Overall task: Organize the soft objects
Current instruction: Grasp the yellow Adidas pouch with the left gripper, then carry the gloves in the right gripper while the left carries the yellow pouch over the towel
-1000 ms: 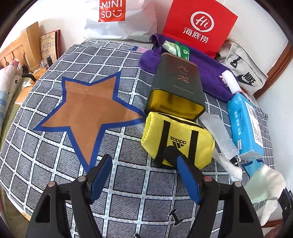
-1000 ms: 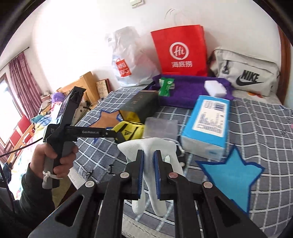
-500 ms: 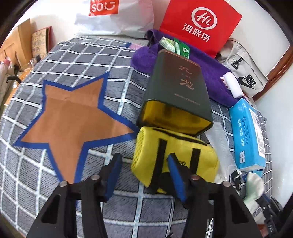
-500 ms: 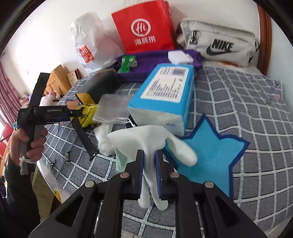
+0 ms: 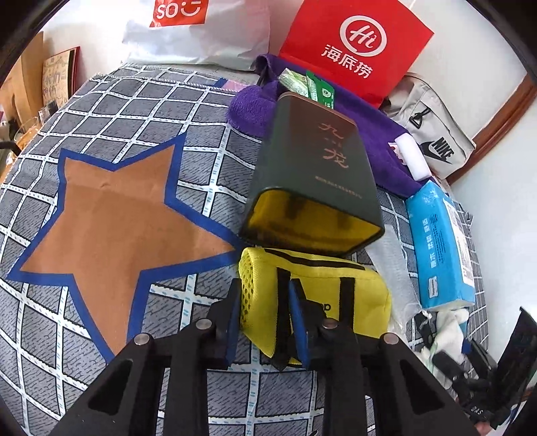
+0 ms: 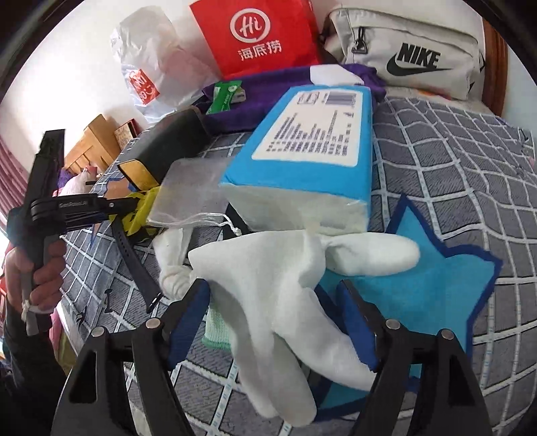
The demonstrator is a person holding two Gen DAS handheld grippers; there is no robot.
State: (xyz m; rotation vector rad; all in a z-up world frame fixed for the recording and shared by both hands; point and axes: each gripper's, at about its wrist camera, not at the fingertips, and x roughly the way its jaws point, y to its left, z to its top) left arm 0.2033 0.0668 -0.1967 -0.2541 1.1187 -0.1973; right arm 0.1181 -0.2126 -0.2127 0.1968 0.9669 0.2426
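Note:
My left gripper (image 5: 263, 302) is shut on the left end of a yellow Adidas pouch (image 5: 335, 295), which lies in front of a dark green tin (image 5: 315, 174). The pouch also shows in the right wrist view (image 6: 141, 214). My right gripper (image 6: 273, 302) is open, its blue pads either side of a white glove (image 6: 288, 285) that lies over the edge of the blue star patch (image 6: 443, 285). A second white cloth (image 6: 173, 265) and a pale green cloth (image 6: 216, 327) lie left of the glove.
A blue tissue pack (image 6: 308, 147), a clear drawstring bag (image 6: 191, 191), a purple towel (image 5: 369, 134), a red paper bag (image 5: 355, 50), a white plastic bag (image 5: 198, 30) and a Nike bag (image 6: 406, 50) crowd the bed. An orange star patch (image 5: 117, 218) lies left.
My left gripper moved forward and closed on the yellow pouch. My right gripper carried the white glove to the blue star and opened, letting it go.

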